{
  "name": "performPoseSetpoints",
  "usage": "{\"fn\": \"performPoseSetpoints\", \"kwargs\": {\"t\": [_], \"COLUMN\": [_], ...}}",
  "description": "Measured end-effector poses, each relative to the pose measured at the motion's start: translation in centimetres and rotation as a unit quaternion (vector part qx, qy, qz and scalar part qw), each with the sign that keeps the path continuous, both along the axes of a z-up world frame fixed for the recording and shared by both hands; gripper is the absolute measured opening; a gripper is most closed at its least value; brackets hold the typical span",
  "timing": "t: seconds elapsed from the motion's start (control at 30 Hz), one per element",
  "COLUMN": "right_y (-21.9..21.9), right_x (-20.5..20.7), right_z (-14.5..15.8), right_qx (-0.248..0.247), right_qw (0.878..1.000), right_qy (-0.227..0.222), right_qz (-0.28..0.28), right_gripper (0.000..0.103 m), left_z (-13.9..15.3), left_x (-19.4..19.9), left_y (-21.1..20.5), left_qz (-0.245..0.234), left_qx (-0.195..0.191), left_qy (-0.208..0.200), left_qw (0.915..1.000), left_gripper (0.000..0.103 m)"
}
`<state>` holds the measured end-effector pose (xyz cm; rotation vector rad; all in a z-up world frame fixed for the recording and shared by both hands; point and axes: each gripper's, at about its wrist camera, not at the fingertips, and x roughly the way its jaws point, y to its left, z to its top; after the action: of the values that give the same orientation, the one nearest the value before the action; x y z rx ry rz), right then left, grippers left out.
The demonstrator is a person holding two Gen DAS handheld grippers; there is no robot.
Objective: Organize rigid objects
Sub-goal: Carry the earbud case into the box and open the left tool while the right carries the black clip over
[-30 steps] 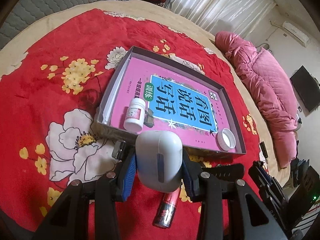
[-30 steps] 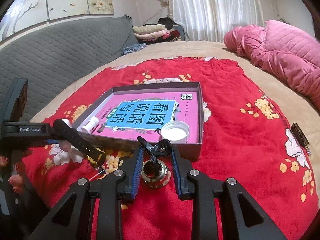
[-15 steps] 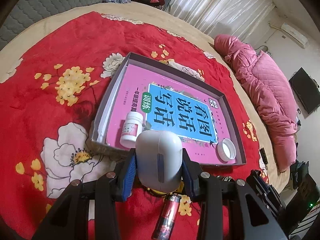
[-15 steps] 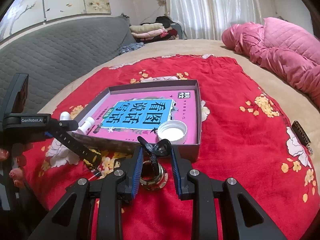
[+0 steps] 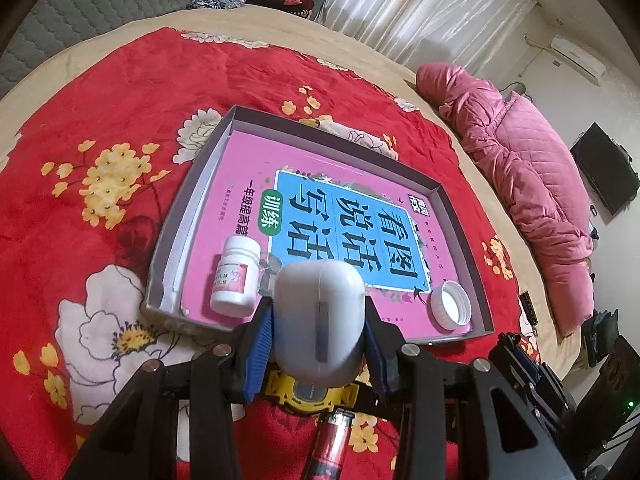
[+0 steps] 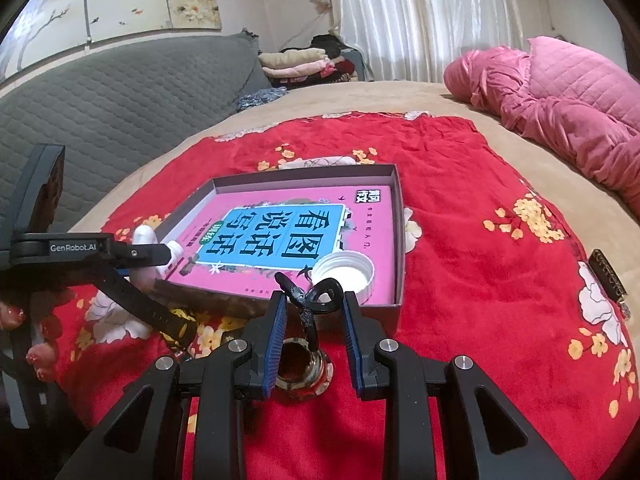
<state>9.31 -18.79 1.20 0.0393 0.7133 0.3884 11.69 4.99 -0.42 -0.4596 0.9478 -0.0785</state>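
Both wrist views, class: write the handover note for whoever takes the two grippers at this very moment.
Left gripper: shut on the white case, held at the tray's near edge.
Right gripper: open around the small jar with a black cord, on the red blanket.
Done: white bottle and white cap are in the tray, on the pink book.
Left: case, jar, yellow watch, red battery.

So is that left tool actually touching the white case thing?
Touching. In the left wrist view the left tool has a blue pad pressed against each side of the white case, no gap on either side.
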Motion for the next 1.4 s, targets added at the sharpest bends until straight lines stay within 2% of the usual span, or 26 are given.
{"fn": "performPoseSetpoints", "kwargs": {"t": [0.1,0.17,0.23,0.53,0.87,1.07,1.27,1.4], "right_y": [0.3,0.6,0.8,1.1,3.4,4.3,4.7,5.0], "right_x": [0.1,0.2,0.3,1.1,2.4,3.8,4.9,5.6], "right_z": [0.1,0.1,0.0,-0.2,0.0,-0.4,-1.2,-1.9], "right_qx": [0.002,0.001,0.001,0.013,0.009,0.010,0.015,0.008], "right_qw": [1.000,1.000,1.000,1.000,0.998,0.997,0.997,0.997], "right_qy": [-0.004,-0.007,-0.008,-0.002,-0.018,-0.016,0.002,0.015], "right_qz": [0.007,0.013,0.017,0.022,0.054,0.068,0.078,0.078], "right_gripper": [0.028,0.028,0.028,0.028,0.028,0.028,0.028,0.028], "left_z": [-0.1,-0.3,-0.5,-1.5,-1.8,-1.8,-1.7,-1.7], "left_x": [0.5,0.8,1.3,2.6,2.9,2.9,2.9,2.9], "left_y": [-0.1,-0.2,-0.2,0.7,0.7,0.2,-0.6,-0.8], "left_qz": [0.000,0.000,0.001,0.012,0.009,0.000,-0.014,-0.018], "left_qx": [0.001,0.004,0.011,0.012,0.021,0.041,0.074,0.083], "left_qy": [0.001,0.003,0.008,0.020,0.020,0.018,0.014,0.013], "left_qw": [1.0000,1.0000,0.9999,0.9997,0.9995,0.9990,0.9970,0.9963], "left_gripper": [0.040,0.029,0.026,0.024,0.023,0.023,0.023,0.023]}}
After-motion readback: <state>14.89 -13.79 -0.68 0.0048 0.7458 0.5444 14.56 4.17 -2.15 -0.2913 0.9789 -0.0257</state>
